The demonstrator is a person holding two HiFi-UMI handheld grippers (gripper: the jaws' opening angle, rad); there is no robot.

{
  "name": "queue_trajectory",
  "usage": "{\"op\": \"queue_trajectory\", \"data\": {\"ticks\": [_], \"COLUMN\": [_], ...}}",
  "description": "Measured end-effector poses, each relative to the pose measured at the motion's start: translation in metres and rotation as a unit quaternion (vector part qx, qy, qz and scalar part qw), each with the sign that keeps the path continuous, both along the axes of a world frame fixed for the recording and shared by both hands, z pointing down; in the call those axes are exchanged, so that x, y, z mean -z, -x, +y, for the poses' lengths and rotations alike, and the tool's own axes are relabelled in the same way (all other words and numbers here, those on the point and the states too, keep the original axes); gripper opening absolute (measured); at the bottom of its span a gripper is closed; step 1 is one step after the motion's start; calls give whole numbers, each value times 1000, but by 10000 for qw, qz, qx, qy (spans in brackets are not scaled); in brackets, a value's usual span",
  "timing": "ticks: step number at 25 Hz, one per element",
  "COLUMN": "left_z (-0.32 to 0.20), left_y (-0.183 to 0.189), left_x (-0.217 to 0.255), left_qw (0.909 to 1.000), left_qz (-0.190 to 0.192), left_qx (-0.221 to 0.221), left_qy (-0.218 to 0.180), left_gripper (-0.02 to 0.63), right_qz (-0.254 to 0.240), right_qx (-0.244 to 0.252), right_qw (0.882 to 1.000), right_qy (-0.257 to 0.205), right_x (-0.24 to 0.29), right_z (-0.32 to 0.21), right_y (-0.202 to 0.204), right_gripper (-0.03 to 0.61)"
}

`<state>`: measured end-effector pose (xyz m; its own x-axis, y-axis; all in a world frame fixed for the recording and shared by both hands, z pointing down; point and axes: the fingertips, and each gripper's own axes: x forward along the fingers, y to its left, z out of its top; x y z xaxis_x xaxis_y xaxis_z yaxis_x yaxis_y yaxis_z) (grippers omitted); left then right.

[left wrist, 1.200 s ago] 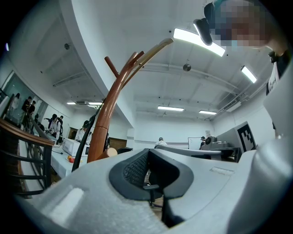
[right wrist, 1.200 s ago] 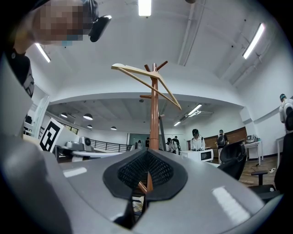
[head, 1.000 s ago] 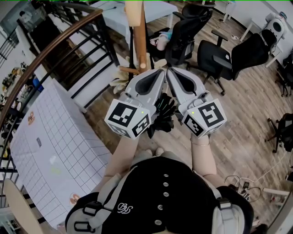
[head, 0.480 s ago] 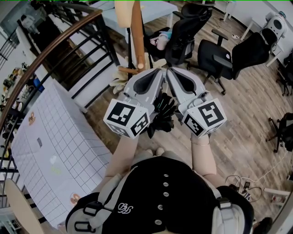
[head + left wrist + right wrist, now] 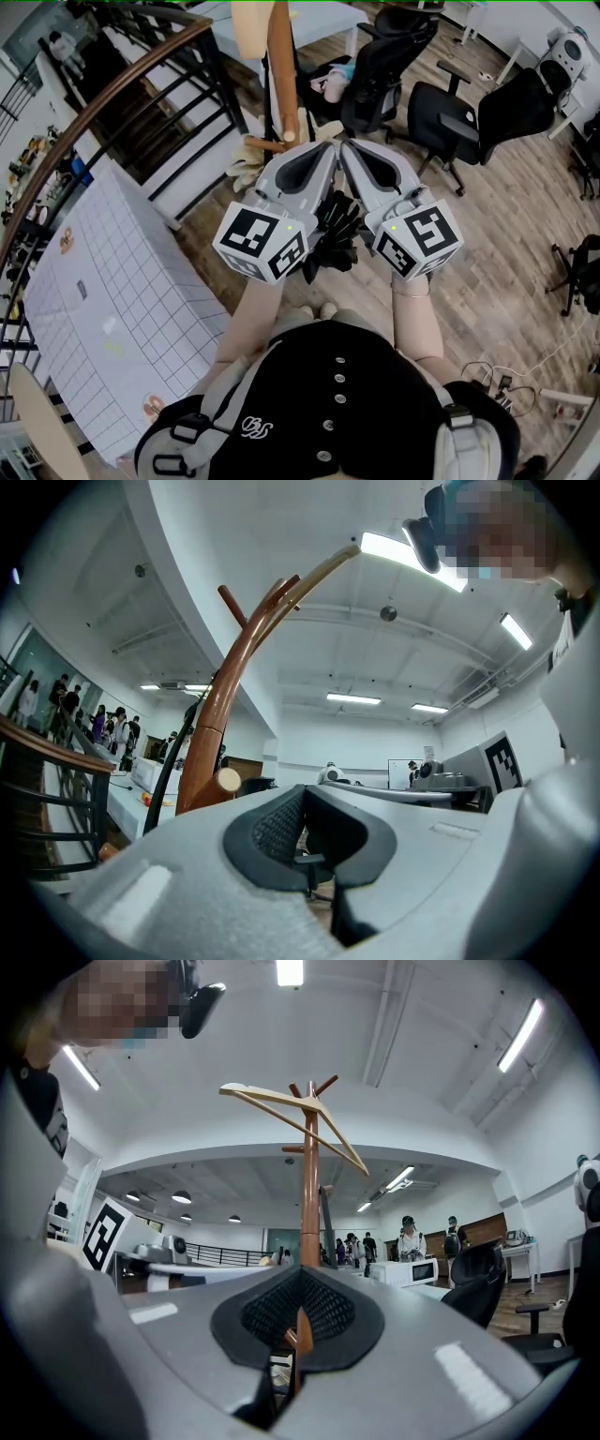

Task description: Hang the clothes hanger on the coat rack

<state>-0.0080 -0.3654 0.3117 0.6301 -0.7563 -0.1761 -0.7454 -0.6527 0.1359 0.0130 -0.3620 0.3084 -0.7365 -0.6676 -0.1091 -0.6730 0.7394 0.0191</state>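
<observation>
A pale wooden clothes hanger (image 5: 292, 1112) hangs from the top of the brown wooden coat rack (image 5: 308, 1194), with no gripper touching it. From the left gripper view, the coat rack (image 5: 217, 719) leans across the left and the hanger (image 5: 323, 567) shows at its top. Seen from the head view, the rack's pole (image 5: 279, 66) rises just beyond both grippers, with the hanger (image 5: 246, 28) at the top edge. My left gripper (image 5: 328, 148) and right gripper (image 5: 346, 146) are side by side in front of my chest, both shut and holding nothing, short of the pole.
Black office chairs (image 5: 469, 117) stand on the wood floor to the right. On the left, a dark stair railing (image 5: 112, 94) curves past a white gridded table (image 5: 103, 309). Several people stand far back (image 5: 408, 1237) by desks.
In the head view the hanger and the pole's top have drifted slightly left. Both grippers stay where they were, still shut.
</observation>
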Motion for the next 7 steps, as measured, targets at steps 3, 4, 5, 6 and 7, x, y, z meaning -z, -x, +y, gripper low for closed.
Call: {"op": "queue_trajectory", "data": {"ticks": [3, 4, 5, 6, 7], "left_z": [-1, 0, 0, 1, 1], "left_y": [1, 1, 0, 0, 0], "left_x": [-2, -2, -2, -2, -2], "left_qw": [10000, 10000, 10000, 10000, 10000], "left_qz": [3, 3, 2, 0, -2], "left_qx": [-1, -1, -3, -5, -8], "left_qy": [29, 32, 32, 30, 28], "left_gripper": [-2, -2, -2, -2, -2], "right_qz": [26, 31, 36, 40, 43], "right_qx": [15, 23, 32, 42, 53], "right_qw": [10000, 10000, 10000, 10000, 10000], "right_qy": [37, 48, 56, 61, 65], "right_x": [-3, -4, -4, -5, -5], "right_z": [0, 0, 0, 0, 0], "right_y": [1, 1, 1, 1, 1], "right_gripper": [-2, -2, -2, -2, -2]}}
